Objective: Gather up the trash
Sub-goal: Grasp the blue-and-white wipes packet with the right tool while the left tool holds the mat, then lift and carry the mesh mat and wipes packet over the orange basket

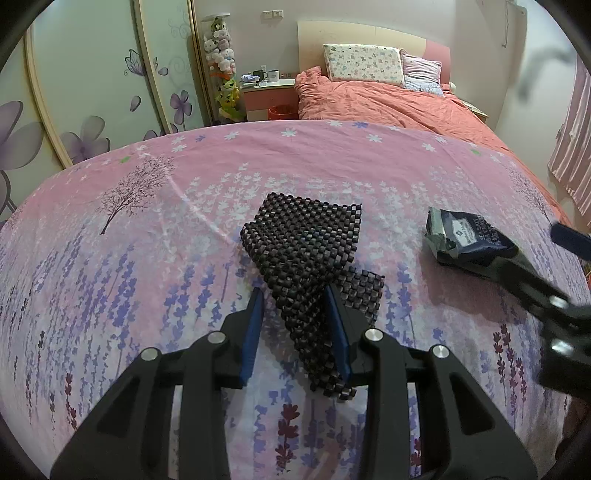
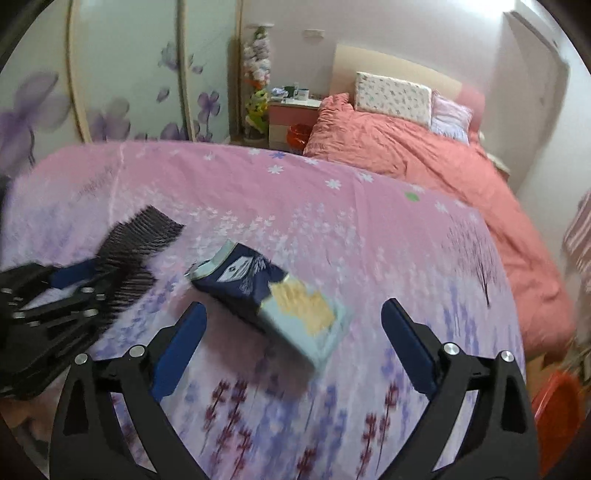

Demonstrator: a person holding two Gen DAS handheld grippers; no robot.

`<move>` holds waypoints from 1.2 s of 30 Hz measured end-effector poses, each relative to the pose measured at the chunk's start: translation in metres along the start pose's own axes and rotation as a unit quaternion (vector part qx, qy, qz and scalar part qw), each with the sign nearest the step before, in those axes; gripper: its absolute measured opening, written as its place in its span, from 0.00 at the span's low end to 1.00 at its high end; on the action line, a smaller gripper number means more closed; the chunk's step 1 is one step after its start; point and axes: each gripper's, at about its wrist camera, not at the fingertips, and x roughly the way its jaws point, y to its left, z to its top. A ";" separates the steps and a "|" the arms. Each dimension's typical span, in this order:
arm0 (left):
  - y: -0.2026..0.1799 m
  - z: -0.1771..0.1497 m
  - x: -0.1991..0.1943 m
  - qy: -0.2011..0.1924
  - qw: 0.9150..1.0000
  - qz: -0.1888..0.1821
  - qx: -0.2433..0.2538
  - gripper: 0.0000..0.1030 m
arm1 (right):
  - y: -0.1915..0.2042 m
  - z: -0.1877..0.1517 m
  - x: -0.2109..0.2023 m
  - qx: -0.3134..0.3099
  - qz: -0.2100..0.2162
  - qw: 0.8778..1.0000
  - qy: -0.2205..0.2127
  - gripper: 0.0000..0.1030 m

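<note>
Snack bag (image 2: 269,295) released on the flowered bedsheet (image 2: 332,229).
Its long axis is laid diagonally between the wide-open right gripper (image 2: 291,347); mesh mat (image 1: 306,258) is pinched by the left gripper (image 1: 295,325).

Both cameras sit just behind their own jaws and look down at a slant over the flower-printed sheet (image 1: 155,266) toward the far headboard (image 1: 369,33). The left wrist view hangs close above the black mesh mat (image 1: 303,243), which fills its lower middle, with the right gripper (image 1: 532,251) entering from its right edge. The right wrist view stands further right of that mat, close over the snack bag (image 2: 258,291) (the frame is blurred), and catches the left gripper (image 2: 96,273) at its left edge. Both views share the mat, the bag (image 1: 465,236), the sheet, the orange quilt (image 2: 424,155), the pillows and the flowered wardrobe (image 1: 92,92).
</note>
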 end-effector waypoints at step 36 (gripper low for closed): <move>-0.014 -0.001 -0.021 -0.021 0.998 -0.057 0.000 0.08 | -0.078 -0.063 -0.055 0.194 0.042 0.979 0.038 0.09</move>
